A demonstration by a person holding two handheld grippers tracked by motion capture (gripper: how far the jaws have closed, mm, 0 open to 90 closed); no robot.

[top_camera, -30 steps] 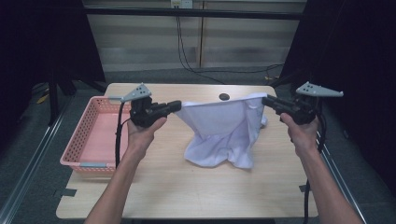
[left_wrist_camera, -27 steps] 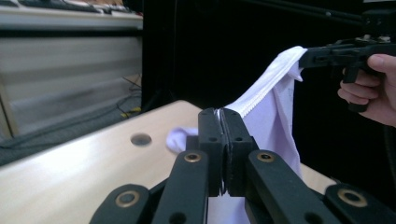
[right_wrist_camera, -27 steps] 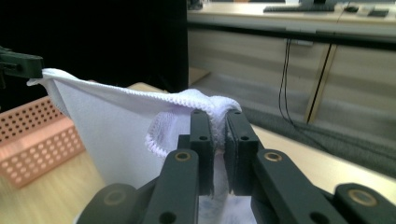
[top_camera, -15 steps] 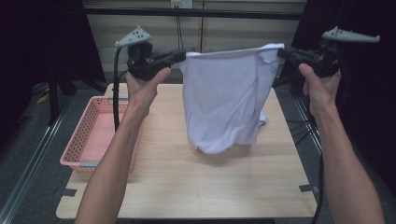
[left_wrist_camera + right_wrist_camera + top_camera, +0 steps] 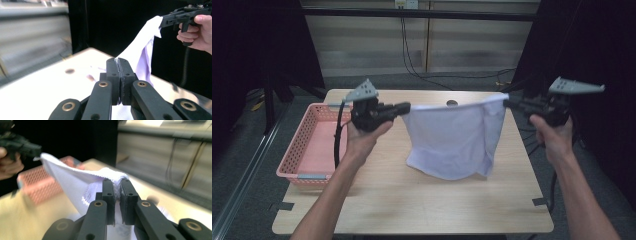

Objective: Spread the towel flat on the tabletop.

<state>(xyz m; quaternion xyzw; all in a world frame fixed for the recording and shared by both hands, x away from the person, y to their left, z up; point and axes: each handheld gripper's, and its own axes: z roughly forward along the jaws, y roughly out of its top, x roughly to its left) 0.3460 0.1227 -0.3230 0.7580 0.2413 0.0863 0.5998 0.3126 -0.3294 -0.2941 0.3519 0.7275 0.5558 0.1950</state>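
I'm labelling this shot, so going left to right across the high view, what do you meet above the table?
Pink basket → left tongs, shut on one top corner of the white cloth → the cloth itself, hanging spread between both → right tongs, shut on its other top corner.

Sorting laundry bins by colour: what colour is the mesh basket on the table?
Pink, a plastic mesh basket, clearest in the high view.

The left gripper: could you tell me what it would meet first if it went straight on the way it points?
Probably the right gripper, along the taut cloth edge; depth is unclear.
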